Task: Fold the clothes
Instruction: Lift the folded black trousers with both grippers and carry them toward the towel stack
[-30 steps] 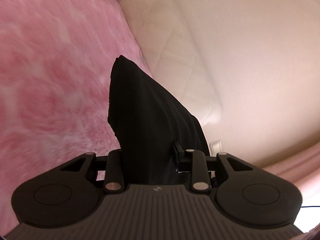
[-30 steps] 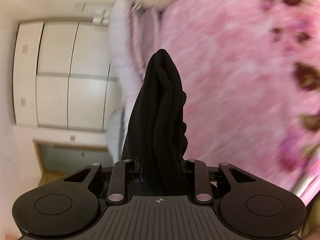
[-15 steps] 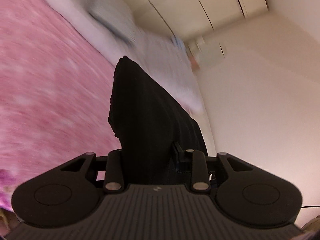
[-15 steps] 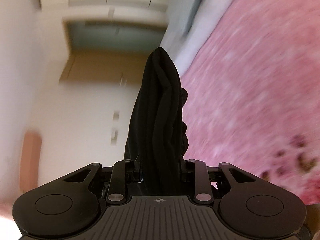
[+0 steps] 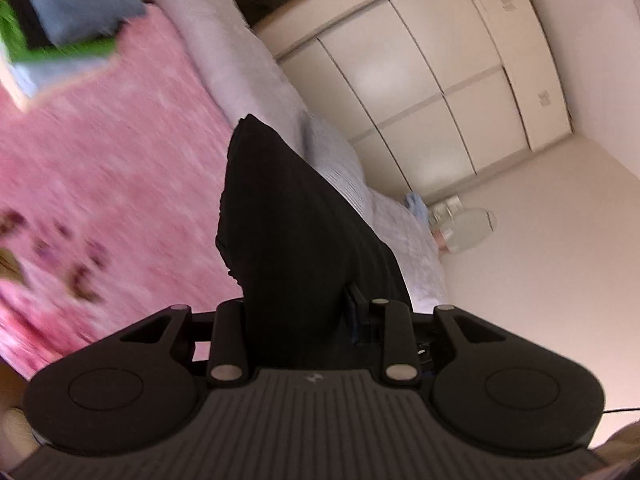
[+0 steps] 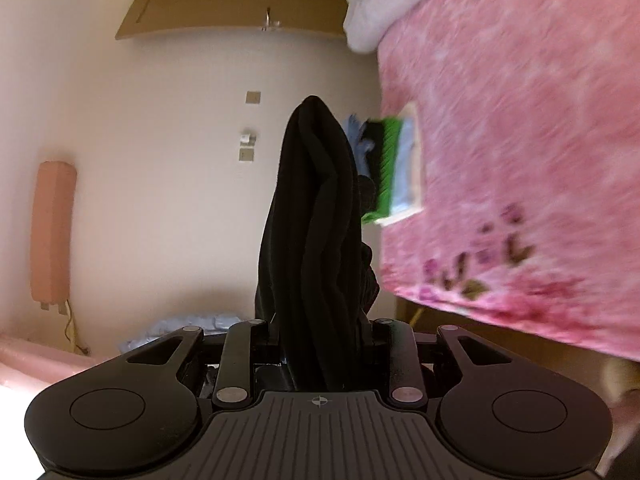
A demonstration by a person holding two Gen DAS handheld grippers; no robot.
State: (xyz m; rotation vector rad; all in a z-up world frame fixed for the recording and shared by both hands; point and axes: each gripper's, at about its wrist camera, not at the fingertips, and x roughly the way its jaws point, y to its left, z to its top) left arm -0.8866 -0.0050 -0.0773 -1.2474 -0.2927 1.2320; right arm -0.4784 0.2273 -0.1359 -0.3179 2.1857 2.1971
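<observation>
A black garment [image 5: 296, 232] fills the middle of the left wrist view, bunched and clamped between my left gripper's jaws. My left gripper [image 5: 304, 280] is shut on it; the fingers are hidden under the cloth. In the right wrist view the same black garment [image 6: 312, 232] stands up in thick folds from my right gripper [image 6: 320, 300], which is shut on it too. Both grippers hold the cloth above a pink fluffy bedspread [image 5: 100, 168], also in the right wrist view [image 6: 520, 140].
A stack of folded clothes, blue, green and black, lies on the bedspread [image 5: 60, 20], also in the right wrist view [image 6: 392, 168]. White pillows [image 5: 248, 72] line the bed edge. A white wardrobe [image 5: 440, 80], a wall [image 6: 160, 160] and a brown door frame [image 6: 240, 4] surround it.
Both grippers have swung round with the black garment still clamped. The views turned from bedspread and wall toward the wardrobe, and the stack of folded clothes came into sight.
</observation>
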